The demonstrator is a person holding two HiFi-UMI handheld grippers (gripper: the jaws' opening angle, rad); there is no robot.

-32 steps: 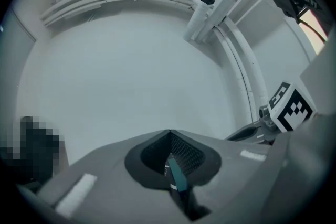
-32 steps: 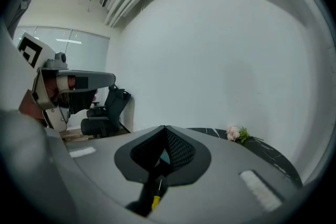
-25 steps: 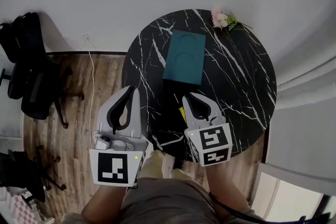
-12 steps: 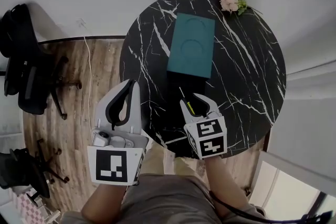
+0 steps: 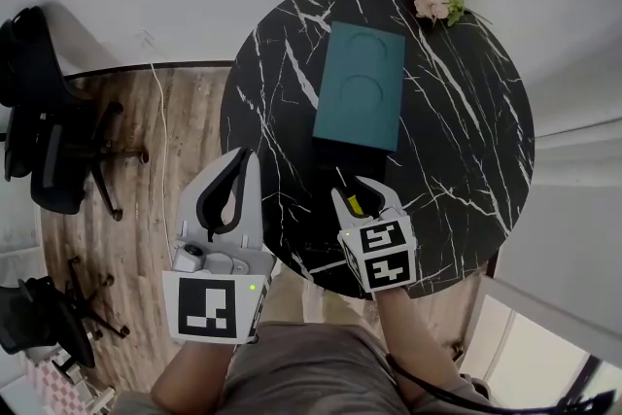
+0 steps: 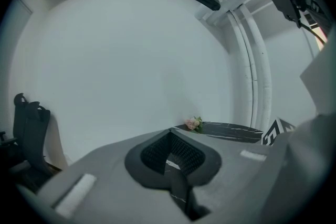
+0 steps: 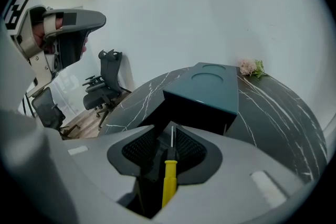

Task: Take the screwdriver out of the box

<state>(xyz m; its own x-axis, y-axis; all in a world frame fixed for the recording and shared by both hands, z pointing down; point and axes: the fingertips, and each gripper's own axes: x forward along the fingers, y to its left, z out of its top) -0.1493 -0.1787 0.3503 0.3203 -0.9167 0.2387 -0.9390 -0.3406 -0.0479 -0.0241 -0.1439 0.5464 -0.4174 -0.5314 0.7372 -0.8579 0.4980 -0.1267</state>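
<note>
tabletop (image 5: 457, 160): round black marble. It sits further right in head view than 1 s back. That's head shift; nothing on it has moved.

box (image 5: 360, 87): teal, top closed, at 12 o'clock of the R gripper and well apart from it. Near end is dark, can't tell if it's open. Same spot as before, flowers (image 5: 432, 0) at its 1 o'clock.

L gripper (image 5: 243, 160): at 9 o'clock of R, off the tabletop rim over the floor (image 5: 185, 141). Jaws tip-to-tip, nothing in them. Idle.

R gripper (image 5: 355, 192): this is the change. It has dropped toward the tabletop near the 6 o'clock rim and its jaws have just been opening. Now spread wide.

screwdriver (image 5: 355, 205): lies btwn those jaws, yellow handle toward the wrist, shaft pointing 12 o'clock at the box. R gripper view shows a gap each side of it, pads not pressing.

Reads as a release: screwdriver is out of the box and prob resting on the tabletop, though contact underneath isn't visible. Task approx done. Next is prob just backing R off w/o dragging the handle, which is round and could roll.
</note>
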